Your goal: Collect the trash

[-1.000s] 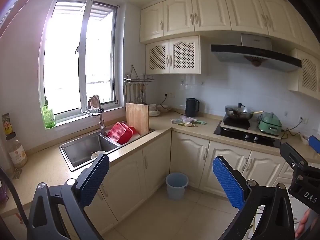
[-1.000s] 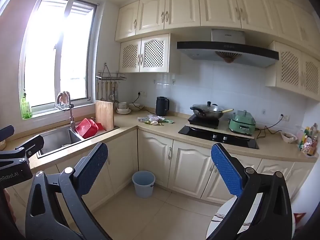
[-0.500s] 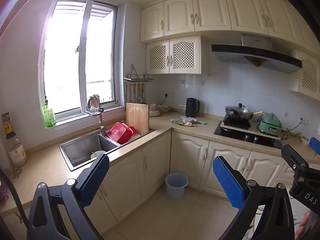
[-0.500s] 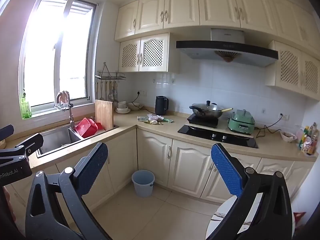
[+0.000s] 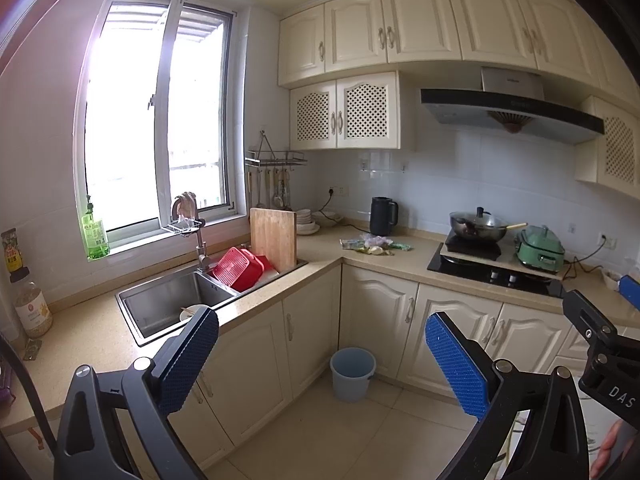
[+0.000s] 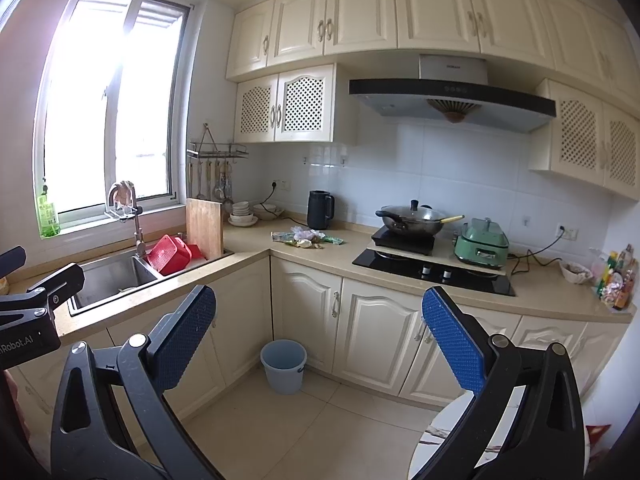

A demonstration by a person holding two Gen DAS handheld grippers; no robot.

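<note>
Both grippers hung in mid-air over the kitchen floor, far from the counters. The left gripper (image 5: 322,354) had its blue-padded fingers spread wide with nothing between them, and the right gripper (image 6: 319,330) was the same, wide and empty. The trash (image 6: 306,237), a small heap of wrappers and scraps, lay on the far counter (image 6: 320,256) in the corner stretch, just in front of the black kettle (image 6: 319,210) and left of the hob (image 6: 432,270). A wok (image 6: 412,220) sat on the hob with a green cooker (image 6: 482,244) to its right. A light blue bin (image 6: 283,366) stood on the floor against the cabinets, below the counter corner. To the left, the sink (image 5: 176,304) held a red basket (image 5: 238,268) beside an upright wooden board (image 5: 273,238). A green bottle (image 5: 94,232) stood on the window sill.
</note>
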